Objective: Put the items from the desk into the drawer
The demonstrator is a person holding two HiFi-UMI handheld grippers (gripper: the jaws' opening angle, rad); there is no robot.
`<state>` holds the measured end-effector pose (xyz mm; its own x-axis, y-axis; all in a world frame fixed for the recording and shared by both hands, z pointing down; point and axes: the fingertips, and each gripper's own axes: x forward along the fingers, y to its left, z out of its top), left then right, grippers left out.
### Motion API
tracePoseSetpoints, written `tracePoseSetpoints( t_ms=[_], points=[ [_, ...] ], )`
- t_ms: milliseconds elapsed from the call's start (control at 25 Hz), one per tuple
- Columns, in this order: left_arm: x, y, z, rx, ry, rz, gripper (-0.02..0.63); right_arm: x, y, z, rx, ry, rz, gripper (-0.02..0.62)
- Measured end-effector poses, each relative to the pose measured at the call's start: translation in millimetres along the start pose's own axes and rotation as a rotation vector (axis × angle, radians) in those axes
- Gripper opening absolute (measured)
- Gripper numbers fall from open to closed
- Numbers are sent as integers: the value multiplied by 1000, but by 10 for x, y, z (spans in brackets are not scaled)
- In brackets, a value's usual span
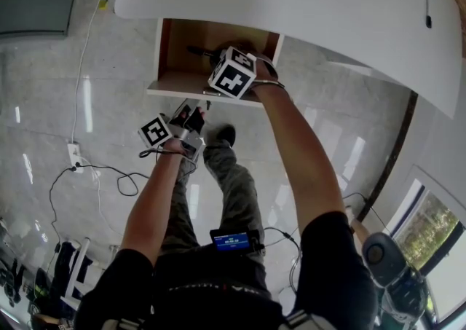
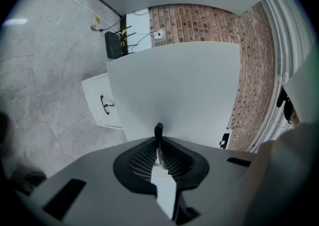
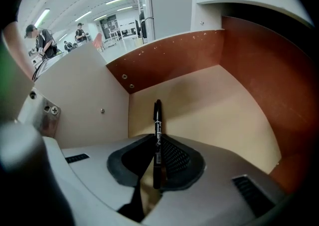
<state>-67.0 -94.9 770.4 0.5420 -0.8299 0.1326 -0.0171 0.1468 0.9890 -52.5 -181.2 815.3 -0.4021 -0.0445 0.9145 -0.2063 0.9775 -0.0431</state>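
Note:
The open wooden drawer (image 1: pixel 175 55) hangs under the white desk (image 1: pixel 306 1). My right gripper (image 1: pixel 212 55) reaches inside it, shut on a black marker pen (image 3: pixel 157 120) that points forward over the pale drawer floor (image 3: pixel 209 105). The drawer holds nothing else that I can see. My left gripper (image 1: pixel 191 119) hovers just below the drawer front, over the floor. In the left gripper view its jaws (image 2: pixel 158 142) are shut on a thin white item with a dark tip (image 2: pixel 158 131), aimed at the desk's white surface (image 2: pixel 179 85).
A white cabinet with a black handle (image 2: pixel 105 104) and a black router (image 2: pixel 113 45) stand by the brick wall (image 2: pixel 199 23). Cables (image 1: pixel 95 172) and a power strip (image 1: pixel 73 152) lie on the grey tiled floor. People (image 3: pixel 42 40) stand far back.

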Motion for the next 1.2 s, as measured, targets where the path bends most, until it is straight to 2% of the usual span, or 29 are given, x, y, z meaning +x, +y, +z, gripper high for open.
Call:
tracePoseSetpoints(
  t_ms=[640, 880, 1200],
  points=[
    [-10, 10, 9, -3, 1, -5, 34, 79, 35, -20, 10, 15, 11, 49],
    [-2, -52, 2, -10, 0, -8, 35, -109, -41, 88, 14, -43, -22, 48],
    [-1, -123, 14, -13, -7, 3, 34, -528, 7, 276, -51, -123, -65, 25]
  ],
)
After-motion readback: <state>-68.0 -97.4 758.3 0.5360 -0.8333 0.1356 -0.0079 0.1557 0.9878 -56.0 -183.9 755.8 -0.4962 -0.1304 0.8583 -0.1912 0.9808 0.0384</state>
